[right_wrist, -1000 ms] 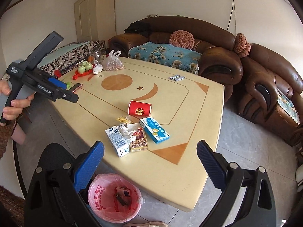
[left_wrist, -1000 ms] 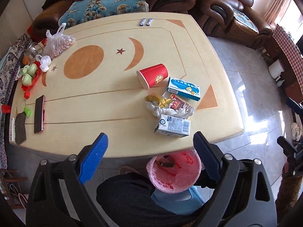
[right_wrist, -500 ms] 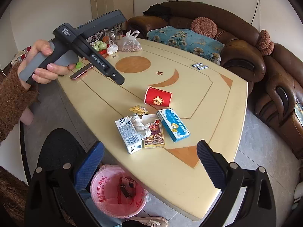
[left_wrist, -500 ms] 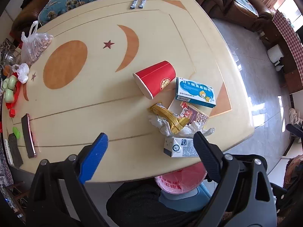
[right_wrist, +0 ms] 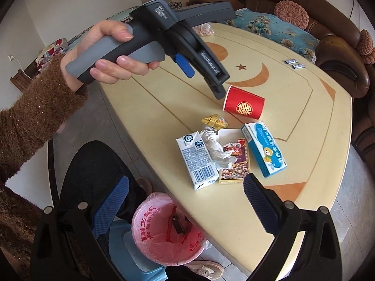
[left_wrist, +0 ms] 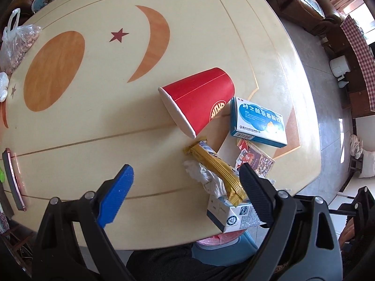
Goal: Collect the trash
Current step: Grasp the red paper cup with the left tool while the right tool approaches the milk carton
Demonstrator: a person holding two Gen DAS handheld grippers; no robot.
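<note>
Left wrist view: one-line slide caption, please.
Open left tongs above table litter: red cup, yellow wrapper, carton.

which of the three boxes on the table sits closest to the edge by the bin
The white milk carton; the blue box and the brown snack box lie farther in.

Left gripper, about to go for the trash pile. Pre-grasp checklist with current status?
1. Left gripper open and empty: ok, jaws spread wide, nothing between them.
2. Target in line: not ok, the yellow wrapper lies off to the right finger's side, not centred in the gap.
3. Neighbours apart from the target: not ok, the wrapper lies over the crumpled tissue and its end rests on the milk carton.
4. Red cup out of the way: ok, on its side beyond the wrapper.
5. Trash bin open, ready to receive: ok, pink liner open beside the table edge.
6. Right gripper clear of the pile: ok, open, above the bin side.
</note>
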